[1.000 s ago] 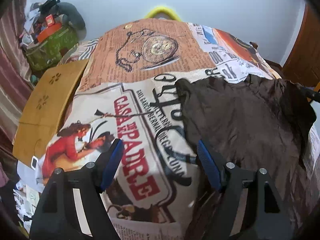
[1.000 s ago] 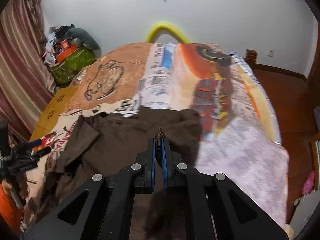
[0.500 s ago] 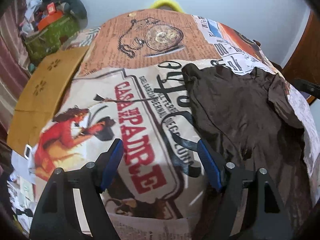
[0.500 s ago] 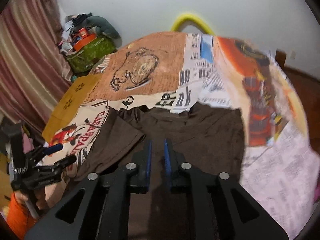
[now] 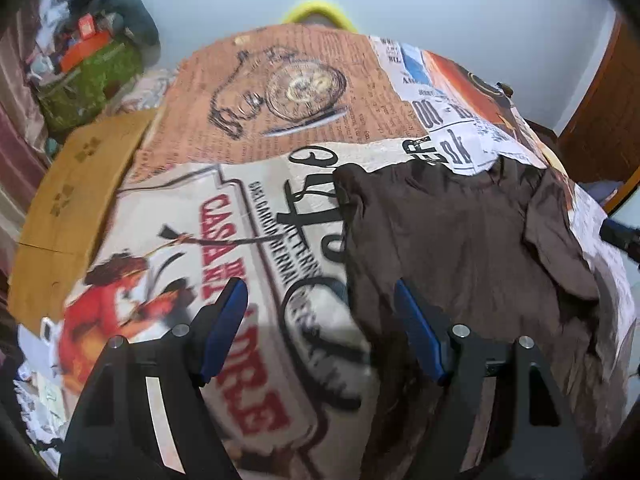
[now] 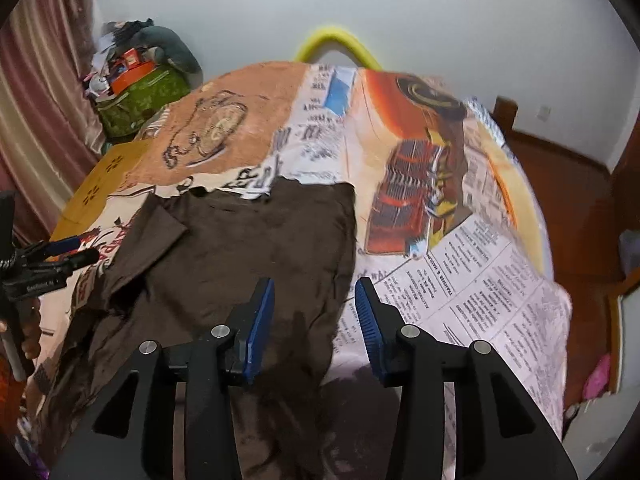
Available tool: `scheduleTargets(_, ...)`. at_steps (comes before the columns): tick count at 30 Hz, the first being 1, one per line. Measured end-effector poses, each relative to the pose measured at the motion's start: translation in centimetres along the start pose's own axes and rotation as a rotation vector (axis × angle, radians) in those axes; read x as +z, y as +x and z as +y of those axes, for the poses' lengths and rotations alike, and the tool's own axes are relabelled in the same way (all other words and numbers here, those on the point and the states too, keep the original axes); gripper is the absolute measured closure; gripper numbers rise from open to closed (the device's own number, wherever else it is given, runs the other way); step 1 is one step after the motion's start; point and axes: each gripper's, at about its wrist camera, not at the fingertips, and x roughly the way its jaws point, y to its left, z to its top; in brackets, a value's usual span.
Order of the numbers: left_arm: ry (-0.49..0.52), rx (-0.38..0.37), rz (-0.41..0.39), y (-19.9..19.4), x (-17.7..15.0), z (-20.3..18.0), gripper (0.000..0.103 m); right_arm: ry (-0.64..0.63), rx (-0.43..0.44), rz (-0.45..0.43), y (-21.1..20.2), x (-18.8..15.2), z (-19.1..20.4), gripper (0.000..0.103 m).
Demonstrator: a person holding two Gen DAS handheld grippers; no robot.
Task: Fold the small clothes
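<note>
A dark brown garment [image 5: 460,248] lies spread on the printed bedspread [image 5: 280,128], with a sleeve folded over its right side. It also shows in the right wrist view [image 6: 256,248]. My left gripper [image 5: 320,320] is open and empty above the garment's left edge. My right gripper [image 6: 316,312] is open and empty above the garment's right edge. The left gripper shows at the left of the right wrist view [image 6: 60,252].
The bed fills both views. A yellow-brown board [image 5: 76,200] lies along its left side. A green bag heaped with clutter [image 6: 140,92] stands at the far left by a curtain. A yellow arch [image 6: 336,40] rises behind the bed. Wooden floor [image 6: 576,200] lies to the right.
My right gripper was shut on a pinch of the brown garment; it let go and opened. The garment now lies flatter. The left gripper stayed open and shifted slightly.
</note>
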Motion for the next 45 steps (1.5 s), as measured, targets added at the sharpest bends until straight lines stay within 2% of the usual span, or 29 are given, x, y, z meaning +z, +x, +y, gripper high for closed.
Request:
scheduleTargets(3, -0.043, 0.011, 0.063, 2.8, 1.2, 0.3, 0.029, 0.019, 0.007, 0.019, 2.1, 0.4, -1.0, 0.064)
scheduleTargets(5, -0.061, -0.022, 0.089, 4.3, 2.0, 0.2, 0.035, 0.023, 0.003, 0.033, 3.5, 0.7, -1.6, 0.064)
scheduleTargets(9, -0.084, -0.099, 0.102, 5.9, 3.1, -0.5, 0.041, 0.036, 0.009, 0.045, 5.6, 1.3, -2.5, 0.064)
scheduleTargets(11, -0.088, -0.131, 0.129, 7.0, 3.5, -1.0, 0.059, 0.059, 0.026, 0.033, 6.4, 1.8, -2.8, 0.064)
scheduleTargets(12, -0.094, -0.152, 0.136, 7.3, 3.7, -1.2, 0.063, 0.069, 0.036, 0.023, 6.6, 1.9, -2.9, 0.064)
scheduleTargets(13, -0.098, -0.17, 0.13, 7.4, 3.9, -1.3, 0.075, 0.082, 0.05, 0.014, 6.7, 2.2, -3.0, 0.064)
scheduleTargets(14, -0.091, -0.178, 0.126, 7.4, 4.2, -1.6, 0.083, 0.089, 0.058, 0.011, 6.9, 2.4, -3.0, 0.069)
scheduleTargets(15, -0.074, -0.173, 0.12, 7.3, 4.5, -1.9, 0.087, 0.087, 0.066, 0.009, 7.0, 2.6, -2.9, 0.083)
scheduleTargets(16, -0.055, -0.163, 0.11, 7.2, 4.7, -2.3, 0.093, 0.074, 0.071, 0.015, 7.3, 2.8, -2.6, 0.092)
scheduleTargets(20, -0.008, -0.108, 0.086, 7.1, 5.6, -3.3, 0.095, 0.002, 0.015, 0.003, 7.7, 3.4, -1.9, 0.098)
scheduleTargets(24, -0.008, -0.091, 0.048, 6.8, 7.3, -3.7, 0.095, -0.006, -0.044, -0.013, 7.9, 4.9, -2.9, 0.098)
scheduleTargets(28, -0.015, -0.084, 0.046, 7.1, 8.7, -4.0, 0.095, 0.002, -0.099, -0.045, 7.8, 6.5, -3.9, 0.097)
scheduleTargets(30, -0.009, -0.055, 0.048, 7.1, 8.8, -4.4, 0.093, 0.02, -0.094, -0.035, 7.7, 6.9, -4.2, 0.095)
scheduleTargets(31, -0.004, -0.049, 0.054, 6.9, 8.6, -4.5, 0.086, 0.033, -0.08, -0.031, 7.5, 6.9, -4.3, 0.093)
scheduleTargets(32, 0.002, -0.056, 0.061, 6.7, 8.3, -4.7, 0.075, 0.045, -0.066, -0.032, 7.1, 6.7, -4.3, 0.086)
scheduleTargets(33, 0.01, -0.064, 0.065, 6.5, 7.9, -4.9, 0.068, 0.052, -0.053, -0.042, 6.5, 6.3, -4.2, 0.077)
scheduleTargets(34, 0.023, -0.064, 0.059, 6.0, 7.4, -5.2, 0.053, 0.051, -0.045, -0.053, 6.1, 6.0, -4.0, 0.072)
scheduleTargets(35, 0.044, -0.055, 0.047, 5.5, 6.8, -5.5, 0.045, 0.041, -0.036, -0.065, 5.5, 5.5, -3.6, 0.065)
scheduleTargets(40, 0.164, 0.018, 0.034, 3.4, 3.4, -7.0, 0.037, -0.015, 0.027, -0.06, 3.4, 2.3, -1.7, 0.06)
scheduleTargets(45, 0.234, 0.091, 0.033, 1.8, 0.0, -7.6, 0.036, -0.1, -0.028, 0.01, 3.1, -1.7, -0.1, 0.059)
